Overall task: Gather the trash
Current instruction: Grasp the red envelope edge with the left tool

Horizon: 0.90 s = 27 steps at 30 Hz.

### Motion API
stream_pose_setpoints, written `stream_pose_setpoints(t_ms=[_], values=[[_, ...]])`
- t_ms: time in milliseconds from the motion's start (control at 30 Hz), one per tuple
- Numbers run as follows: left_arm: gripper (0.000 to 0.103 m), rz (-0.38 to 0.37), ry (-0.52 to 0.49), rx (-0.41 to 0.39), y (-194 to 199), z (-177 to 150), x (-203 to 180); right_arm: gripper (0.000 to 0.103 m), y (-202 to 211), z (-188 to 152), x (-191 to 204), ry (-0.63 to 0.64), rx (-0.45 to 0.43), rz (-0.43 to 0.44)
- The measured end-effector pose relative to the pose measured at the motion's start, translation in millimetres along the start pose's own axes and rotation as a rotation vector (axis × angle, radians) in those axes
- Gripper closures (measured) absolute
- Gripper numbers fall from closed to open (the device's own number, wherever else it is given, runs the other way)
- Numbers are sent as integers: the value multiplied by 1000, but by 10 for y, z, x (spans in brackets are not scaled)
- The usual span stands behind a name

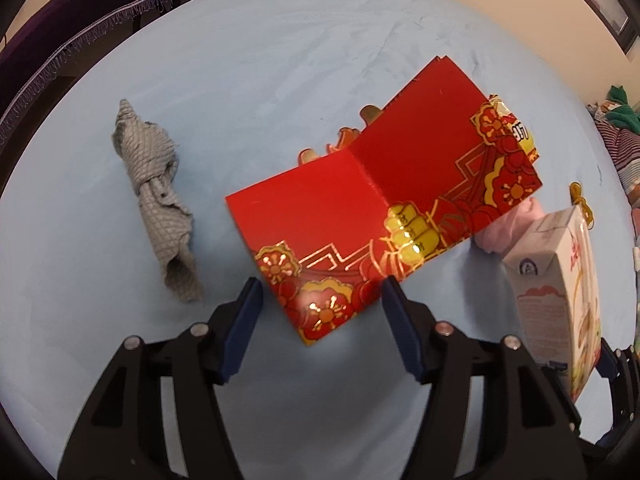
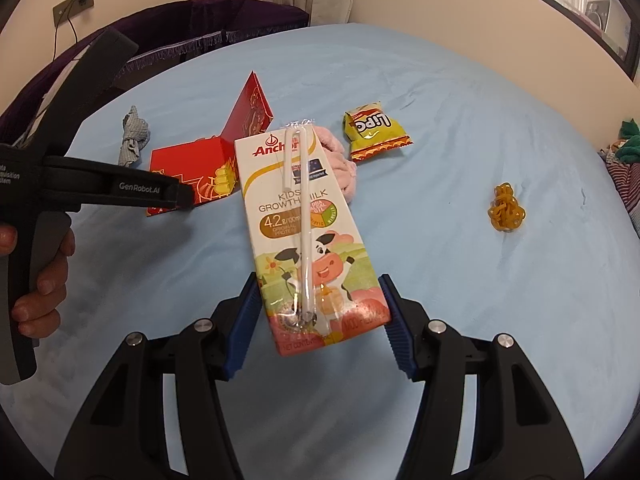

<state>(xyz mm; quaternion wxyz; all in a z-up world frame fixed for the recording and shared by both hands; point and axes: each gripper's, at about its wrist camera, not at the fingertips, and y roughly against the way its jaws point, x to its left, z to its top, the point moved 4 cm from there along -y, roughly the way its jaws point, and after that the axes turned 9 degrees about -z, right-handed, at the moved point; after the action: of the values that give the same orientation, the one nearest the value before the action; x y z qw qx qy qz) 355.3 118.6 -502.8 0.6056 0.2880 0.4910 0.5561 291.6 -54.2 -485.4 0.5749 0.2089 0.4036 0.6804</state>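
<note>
I have the milk carton (image 2: 308, 236) clamped in my right gripper (image 2: 320, 308), both blue pads pressed against its lower sides, so that piece of trash is already lifted clear of the light blue bed (image 2: 460, 320). The step in hand is the second pickup: my left gripper (image 1: 318, 312) hangs over the red paper box (image 1: 384, 216), which lies flattened and partly unfolded on the bed, just left of the carton. Its jaws stand about half open and hold nothing; the near corner of the box sits between the tips, and its right pad looks to touch the box edge, though I cannot tell for sure.

Both grippers pitch steeply downward, the left more so. In the right wrist view a hand (image 2: 36, 276) wraps the left tool's grip.

Next I judge I need to lower the left jaws astride that corner and close; thin card may slide or fold, so a firm, square bite matters.

Still lying on the bed are a snack packet (image 2: 376, 132), a clump of rubber bands (image 2: 506, 208), a grey rag (image 1: 160, 200) and something pink (image 1: 508, 228) behind the box.
</note>
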Motion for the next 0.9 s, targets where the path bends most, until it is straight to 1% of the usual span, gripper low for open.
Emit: stream_pose_setpoints(t_ms=[100, 167, 200, 267, 300, 367, 433, 467, 633, 667, 700, 733, 900], values=[[41, 0, 5, -6, -46, 57, 5, 47, 7, -2, -14, 3, 0, -5], [43, -3, 9, -13, -47, 79, 9, 47, 14, -1, -29, 3, -2, -10], [46, -4, 5, -20, -40, 18, -46, 47, 17, 0, -40, 2, -2, -12], [60, -6, -6, -25, -45, 47, -72, 47, 25, 0, -51, -1, -1, -13], [63, -9, -10, -26, -42, 53, -71, 47, 30, -1, -53, -2, 0, -14], [73, -10, -18, -31, -41, 83, -83, 47, 39, 0, -49, -2, -1, -15], [77, -14, -25, -36, -38, 87, -84, 47, 43, 6, -53, -4, -2, -15], [82, -13, -31, -41, -11, 74, -81, 47, 48, 7, -55, -4, -3, -17], [90, -12, -59, -59, 51, 74, -166, 47, 79, -5, -80, -16, -2, -24], [98, -11, -63, -62, 55, 83, -168, 47, 86, -8, -89, -18, -2, -26], [101, -14, -68, -63, 65, 84, -179, 47, 96, -9, -97, -21, -2, -27], [103, -20, -72, -64, 77, 85, -184, 47, 113, -12, -97, -23, -2, -29], [103, -22, -98, -79, 160, 92, -239, 47, 154, -3, -145, -33, -10, -34]])
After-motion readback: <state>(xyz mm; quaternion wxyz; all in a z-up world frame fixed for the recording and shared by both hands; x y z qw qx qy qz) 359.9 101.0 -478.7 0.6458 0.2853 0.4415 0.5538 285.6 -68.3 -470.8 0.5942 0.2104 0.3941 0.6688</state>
